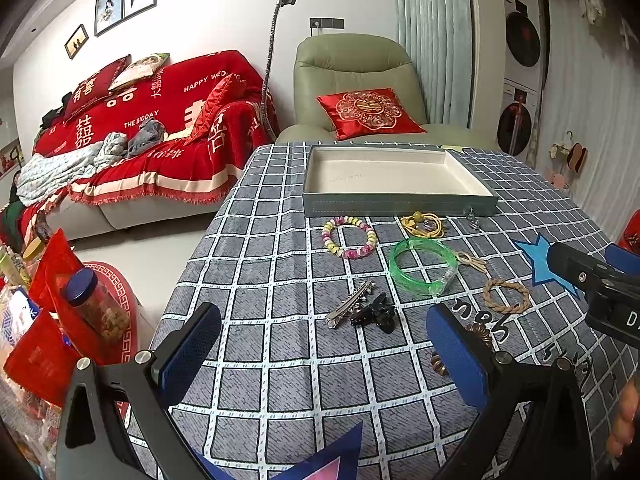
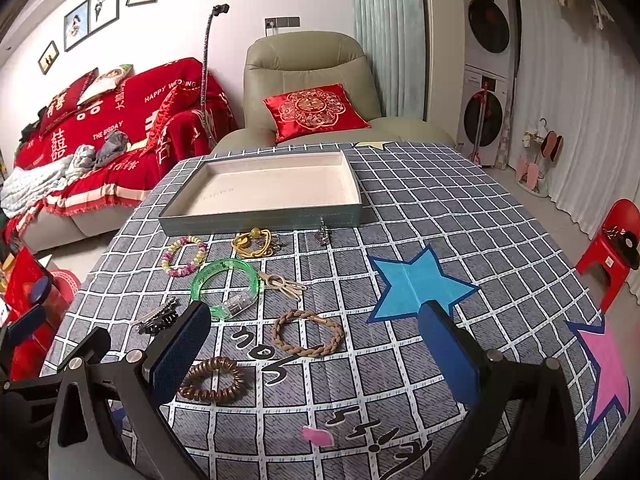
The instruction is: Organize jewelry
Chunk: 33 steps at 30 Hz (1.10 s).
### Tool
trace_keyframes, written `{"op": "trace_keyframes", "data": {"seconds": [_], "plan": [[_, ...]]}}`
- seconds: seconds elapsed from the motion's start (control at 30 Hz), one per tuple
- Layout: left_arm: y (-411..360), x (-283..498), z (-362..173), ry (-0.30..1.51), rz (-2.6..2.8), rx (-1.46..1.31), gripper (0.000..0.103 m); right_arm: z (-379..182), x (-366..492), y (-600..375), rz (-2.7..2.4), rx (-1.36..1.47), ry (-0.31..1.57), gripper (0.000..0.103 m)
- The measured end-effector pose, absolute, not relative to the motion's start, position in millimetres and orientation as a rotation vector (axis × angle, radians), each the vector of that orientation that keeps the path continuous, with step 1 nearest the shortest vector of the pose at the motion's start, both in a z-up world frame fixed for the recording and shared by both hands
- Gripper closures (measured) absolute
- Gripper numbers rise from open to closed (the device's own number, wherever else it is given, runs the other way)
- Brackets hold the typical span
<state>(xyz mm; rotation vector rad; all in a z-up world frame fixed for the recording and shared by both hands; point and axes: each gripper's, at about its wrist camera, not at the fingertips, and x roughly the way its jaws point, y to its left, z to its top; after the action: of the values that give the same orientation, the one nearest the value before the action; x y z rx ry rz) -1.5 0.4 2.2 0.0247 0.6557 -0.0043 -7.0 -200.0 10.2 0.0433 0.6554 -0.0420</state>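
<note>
An empty grey jewelry tray (image 1: 400, 202) (image 2: 256, 220) sits at the table's far side. In front of it lie a pastel bead bracelet (image 1: 349, 237) (image 2: 185, 257), a yellow cord piece (image 1: 423, 224) (image 2: 253, 242), a green bangle (image 1: 423, 266) (image 2: 227, 286), a braided tan bracelet (image 1: 506, 296) (image 2: 308, 333), a silver clip and black claw clip (image 1: 362, 310) (image 2: 157, 320), and a brown coil hair tie (image 2: 211, 380). My left gripper (image 1: 324, 354) is open above the table's near left. My right gripper (image 2: 316, 350) is open over the braided bracelet area.
The table has a grey checked cloth (image 2: 440, 208) with star patches. A small metal charm (image 2: 322, 236) and a beige clip (image 2: 282, 283) lie near the tray. A red sofa (image 1: 160, 132), a green armchair (image 1: 352, 80) and a red stool (image 2: 610, 248) surround the table.
</note>
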Motion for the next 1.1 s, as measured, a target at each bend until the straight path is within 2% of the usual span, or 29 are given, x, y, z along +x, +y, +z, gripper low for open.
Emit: {"op": "trace_keyframes", "data": {"seconds": [1.1], "plan": [[2.4,1.3,-0.4,0.675,-0.009,0.016,0.000,11.1,-8.3,-199.3,-0.041,0.047,0.653,0.000]]}}
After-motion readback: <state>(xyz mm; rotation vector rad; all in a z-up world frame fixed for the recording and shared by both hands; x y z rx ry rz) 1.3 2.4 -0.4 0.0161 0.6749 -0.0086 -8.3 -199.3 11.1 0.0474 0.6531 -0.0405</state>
